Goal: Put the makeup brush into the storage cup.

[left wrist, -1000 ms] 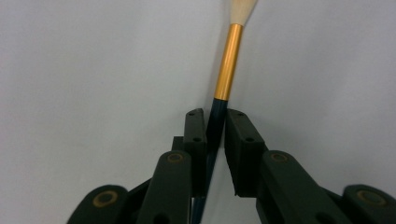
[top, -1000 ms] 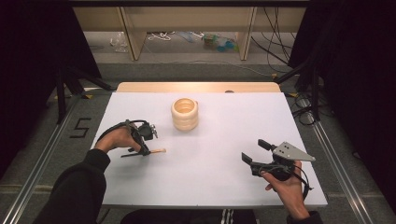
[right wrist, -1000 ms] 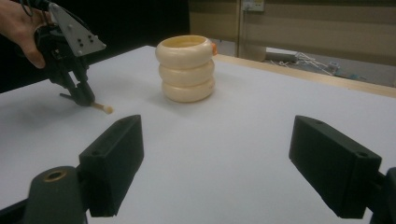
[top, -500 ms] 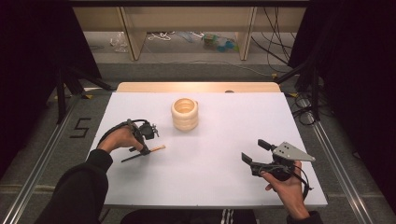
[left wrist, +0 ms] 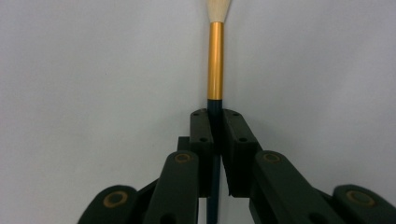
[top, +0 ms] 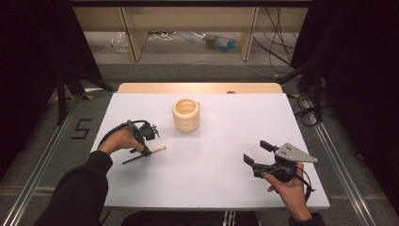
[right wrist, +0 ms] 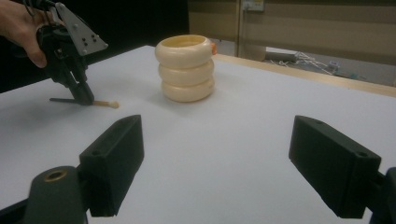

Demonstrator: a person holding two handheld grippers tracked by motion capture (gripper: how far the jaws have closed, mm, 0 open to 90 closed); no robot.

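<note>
A brush with a dark handle, gold ferrule and pale bristle tip (top: 159, 149) (left wrist: 215, 60) (right wrist: 106, 104) lies low over the white table (top: 216, 141), left of centre. My left gripper (top: 146, 151) (left wrist: 215, 114) (right wrist: 84, 97) is shut on its dark handle just behind the ferrule, pointing down at the table. A cream ringed holder (top: 186, 114) (right wrist: 185, 67) stands upright behind and to the right of the brush, apart from it. My right gripper (top: 256, 151) (right wrist: 229, 154) hovers open at the near right with nothing between its jaws.
A wooden strip (top: 197, 88) runs along the table's far edge. Beyond it are shelf legs and cables on the floor (top: 188, 42). Metal rails (top: 47, 155) flank the table on both sides.
My left gripper has turned slightly with the brush, so the handle's free end has swung toward the near edge. The right gripper and the holder have stayed put.
</note>
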